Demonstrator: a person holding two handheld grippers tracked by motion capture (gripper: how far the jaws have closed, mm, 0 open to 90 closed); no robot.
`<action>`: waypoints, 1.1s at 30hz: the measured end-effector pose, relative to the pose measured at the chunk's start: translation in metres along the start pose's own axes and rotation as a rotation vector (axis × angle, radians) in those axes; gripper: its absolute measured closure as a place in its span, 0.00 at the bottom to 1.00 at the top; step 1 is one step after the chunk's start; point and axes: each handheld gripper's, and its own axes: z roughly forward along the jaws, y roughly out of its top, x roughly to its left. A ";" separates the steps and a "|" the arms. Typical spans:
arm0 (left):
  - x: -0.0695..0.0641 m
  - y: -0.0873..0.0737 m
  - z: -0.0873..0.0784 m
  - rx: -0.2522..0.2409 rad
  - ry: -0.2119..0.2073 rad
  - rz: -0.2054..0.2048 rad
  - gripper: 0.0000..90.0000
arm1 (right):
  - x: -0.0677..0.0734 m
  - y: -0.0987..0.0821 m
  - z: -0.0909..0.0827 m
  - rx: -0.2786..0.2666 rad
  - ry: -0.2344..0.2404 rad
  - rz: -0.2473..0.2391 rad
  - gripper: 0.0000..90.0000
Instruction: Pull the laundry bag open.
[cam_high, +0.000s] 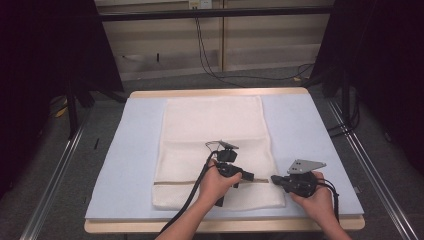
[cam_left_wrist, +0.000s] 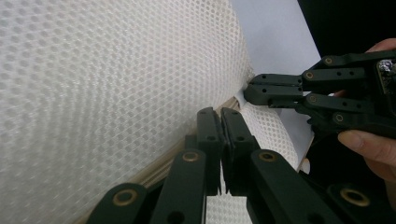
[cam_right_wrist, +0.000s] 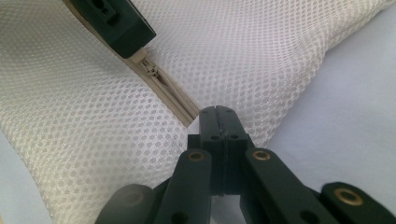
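Zipper work is in hand on a white mesh laundry bag (cam_high: 214, 145), which lies flat on the pale blue pad of the table (cam_high: 310, 130), its beige zipper (cam_right_wrist: 169, 91) running across the near part of the bag. The right claw (cam_right_wrist: 217, 112) is clenched on the bag's edge at the zipper's end, pinning the mesh; the left claw (cam_left_wrist: 220, 116) is clenched too, over the zipper line, apparently on the slider or its pull — the pull itself is hidden between the jaws. For the step to go well, the right claw's hold should be kept firm and low so the tape stays taut, and the slider should be drawn straight along the teeth, level with the bag, not lifted, lest the soft mesh bunch or catch in the teeth. The fabric is a fine honeycomb net, limp and slightly puffy; the zipper tape is smooth woven cloth with small coiled teeth — the claws are hard black plastic.
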 end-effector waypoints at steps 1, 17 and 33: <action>-0.001 0.000 0.000 -0.003 -0.015 -0.013 0.97 | 0.000 0.000 0.000 0.000 0.000 0.000 1.00; 0.008 -0.002 -0.011 0.003 -0.021 -0.026 0.97 | 0.000 0.000 0.000 0.000 0.006 0.004 1.00; 0.012 -0.003 -0.015 0.006 -0.012 -0.010 0.97 | -0.001 0.000 0.000 0.000 0.008 0.007 1.00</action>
